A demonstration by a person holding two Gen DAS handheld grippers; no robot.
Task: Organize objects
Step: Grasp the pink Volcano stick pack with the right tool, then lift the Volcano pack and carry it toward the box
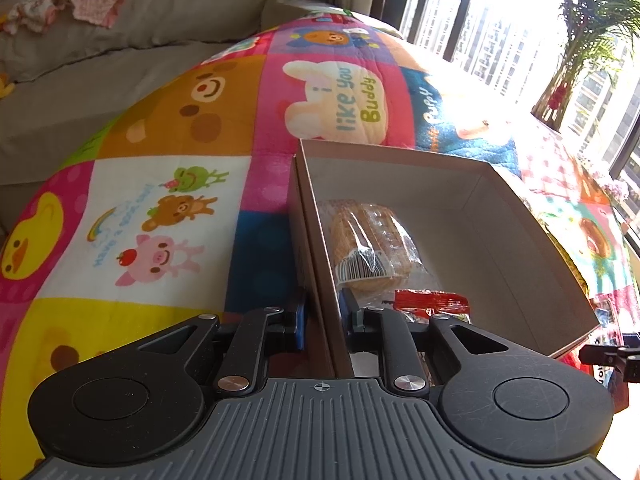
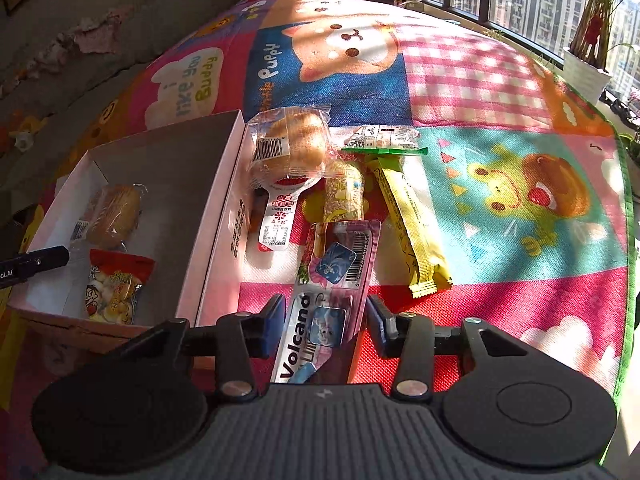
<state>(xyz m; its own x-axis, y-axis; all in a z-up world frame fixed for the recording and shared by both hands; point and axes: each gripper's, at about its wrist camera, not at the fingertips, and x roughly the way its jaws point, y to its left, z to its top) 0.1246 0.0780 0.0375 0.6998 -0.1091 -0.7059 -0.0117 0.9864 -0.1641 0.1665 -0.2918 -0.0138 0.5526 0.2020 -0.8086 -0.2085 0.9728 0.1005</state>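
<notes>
Our right hand-held gripper (image 2: 326, 322) straddled the Volcano packet (image 2: 334, 288) on the mat (image 2: 500, 272) beside the box (image 2: 216, 216), pads not visibly pressing; we judged squeezing centrally safest while the left hand-held gripper (image 1: 323, 320) clamped the box wall

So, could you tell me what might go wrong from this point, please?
The right gripper straddles only the near end of the Volcano pack, so it may droop or slip when lifted. The left gripper pinches the box by one thin wall, which could bend. Carrying the pack across may knock the wrapped bun beside the box.
</notes>
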